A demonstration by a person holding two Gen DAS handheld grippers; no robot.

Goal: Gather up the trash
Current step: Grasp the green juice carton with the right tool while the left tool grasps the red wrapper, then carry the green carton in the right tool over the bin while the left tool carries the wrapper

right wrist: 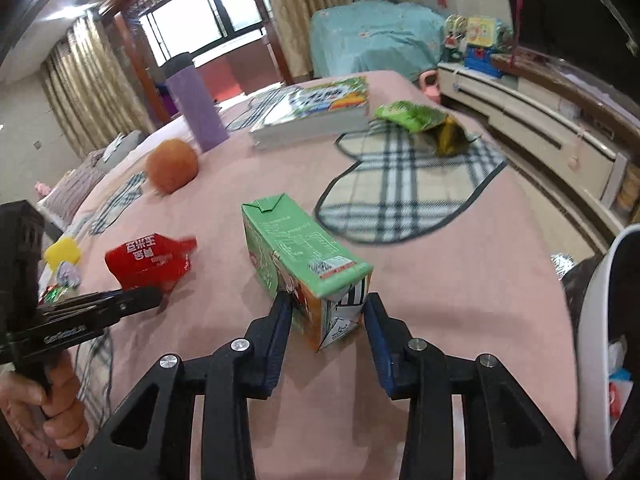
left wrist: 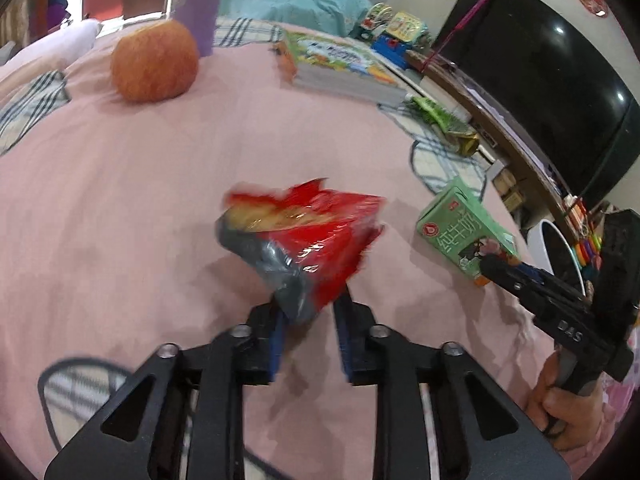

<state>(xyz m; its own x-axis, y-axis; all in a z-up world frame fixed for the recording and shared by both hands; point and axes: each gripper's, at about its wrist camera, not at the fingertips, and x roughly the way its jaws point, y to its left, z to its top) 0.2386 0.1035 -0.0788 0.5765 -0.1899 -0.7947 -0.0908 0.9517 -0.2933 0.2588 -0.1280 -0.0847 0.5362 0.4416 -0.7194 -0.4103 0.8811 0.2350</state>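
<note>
A red snack bag (left wrist: 308, 236) is clamped between the fingers of my left gripper (left wrist: 310, 312) and held a little above the pink bedspread; it also shows in the right wrist view (right wrist: 150, 260). A green milk carton (right wrist: 300, 256) lies on the bed between the fingers of my right gripper (right wrist: 326, 312), which close on its near end. The carton also shows in the left wrist view (left wrist: 464, 230) with the right gripper (left wrist: 496, 268) at it. A green snack wrapper (right wrist: 420, 118) lies on the far right of the bed.
An apple (left wrist: 154, 62), a purple bottle (right wrist: 194, 104) and a thick book (right wrist: 316, 108) sit on the far side of the bed. A white bin (right wrist: 596, 320) stands at the bed's right edge. A TV cabinet (right wrist: 540, 120) runs along the right wall.
</note>
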